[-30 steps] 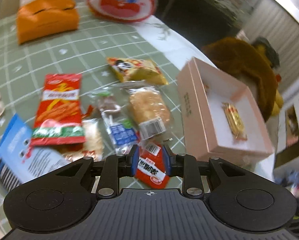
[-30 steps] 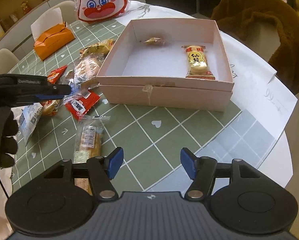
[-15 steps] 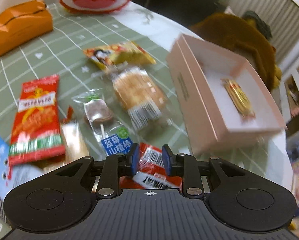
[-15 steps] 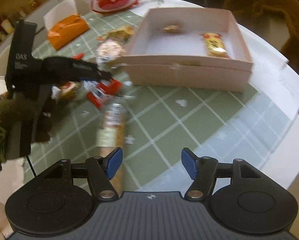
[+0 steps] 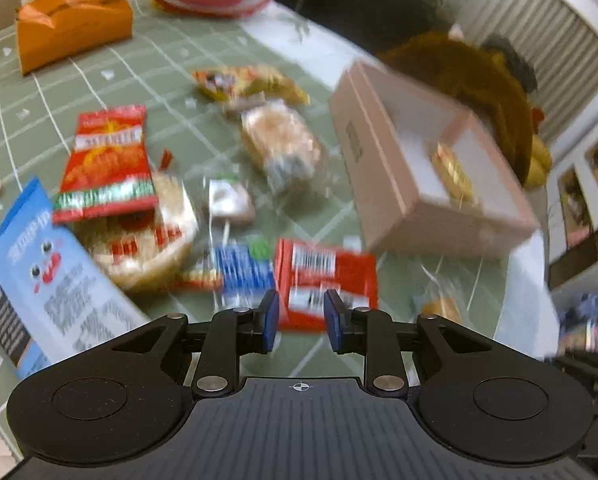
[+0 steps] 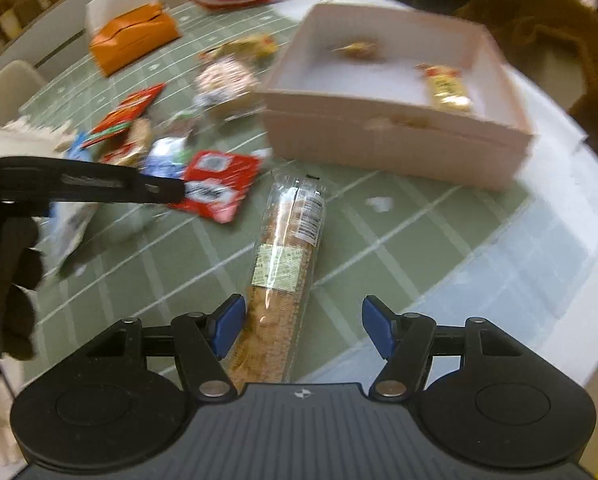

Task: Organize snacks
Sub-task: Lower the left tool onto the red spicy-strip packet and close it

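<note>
Hovering low in the left wrist view, the left gripper point(image 5: 297, 316) has its blue fingers part-way apart, framing the near edge of a red snack packet point(image 5: 326, 282) that lies flat on the green checked tablecloth point(image 5: 79, 92); whether the pads touch the packet I cannot tell through the blur. Left of it lie a blue-labelled candy wrapper point(image 5: 241, 270), a round cracker pack point(image 5: 147, 240), a red-and-green sachet point(image 5: 109, 162) and, at the lower left edge of the frame, a blue-and-white bag point(image 5: 39, 276). At the right of the frame stands the open pink box point(image 5: 383, 172) with a gold-wrapped snack point(image 5: 453, 172) inside.

From the right wrist view, the right gripper point(image 6: 301, 326) is spread wide and holds nothing; a long clear-wrapped biscuit pack point(image 6: 285, 264) lies on the cloth with its near end just beside the left finger. An orange tissue box point(image 6: 133, 42) sits in the upper left of that frame.
</note>
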Motion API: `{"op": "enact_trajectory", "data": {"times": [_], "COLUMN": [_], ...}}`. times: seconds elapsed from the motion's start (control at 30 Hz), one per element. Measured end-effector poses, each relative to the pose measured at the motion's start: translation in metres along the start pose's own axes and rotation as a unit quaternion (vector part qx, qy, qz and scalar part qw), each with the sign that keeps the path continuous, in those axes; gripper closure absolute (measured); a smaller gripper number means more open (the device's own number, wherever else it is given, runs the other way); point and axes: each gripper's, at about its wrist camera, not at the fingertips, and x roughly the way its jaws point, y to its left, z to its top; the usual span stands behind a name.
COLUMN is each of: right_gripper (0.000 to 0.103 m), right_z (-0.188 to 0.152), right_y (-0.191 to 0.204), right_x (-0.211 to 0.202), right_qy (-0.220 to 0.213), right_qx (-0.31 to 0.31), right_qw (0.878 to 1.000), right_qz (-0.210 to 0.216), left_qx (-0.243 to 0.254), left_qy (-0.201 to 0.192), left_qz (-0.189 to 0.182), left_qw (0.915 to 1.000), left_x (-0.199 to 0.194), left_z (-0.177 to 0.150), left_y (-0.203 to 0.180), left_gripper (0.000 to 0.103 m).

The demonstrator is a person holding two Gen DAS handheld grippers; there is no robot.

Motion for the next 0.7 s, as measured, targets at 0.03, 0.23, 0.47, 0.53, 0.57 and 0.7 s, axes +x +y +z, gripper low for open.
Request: {"op": "enact_trajectory", "data": {"times": [0.03, 0.23, 0.47, 0.53, 0.57, 0.7], "right_gripper": [0.038, 0.038, 0.033, 0.029, 0.029, 0.029], "right_z": [-0.001, -0.010, -0.015, -0.016, -0.016, -0.016], "right_y": [-0.005, -0.026, -0.035, -0.037, -0.038, -0.035], "right_x": [-0.001, -0.002, -0.002, -0.001, 0.001, 0.008], "right_qy": [-0.004, 0.001, -0.001, 0.002, 0.003, 0.011], "right_qx": [0.002, 0.028, 0.041, 0.048, 0.051, 0.051], "right_qw": [1.000, 0.999, 0.999, 0.998, 0.998, 0.998], "right_qz": [-0.013, -0.027, -0.030, -0.028, -0.026, -0.027], "left_qx": [-0.007, -0.012, 0.006, 0.007, 0.007, 0.006], "left_qy": [-0.010, -0.018, 0.008, 0.016, 0.018, 0.020], "left_qz": [0.000, -0.009, -0.026, -0.033, -0.035, -0.046], "left_qw": [0.9999, 0.9997, 0.9996, 0.9993, 0.9992, 0.9987], "left_x": [0.000, 0.029, 0.032, 0.024, 0.019, 0.006], "left_z": [0.004, 0.029, 0.014, 0.000, -0.007, -0.030], "left_y": [0.001, -0.002, -0.004, -0.005, -0.006, -0.013], "left_gripper": [0.075, 0.075, 0.076, 0.077, 0.077, 0.077]}}
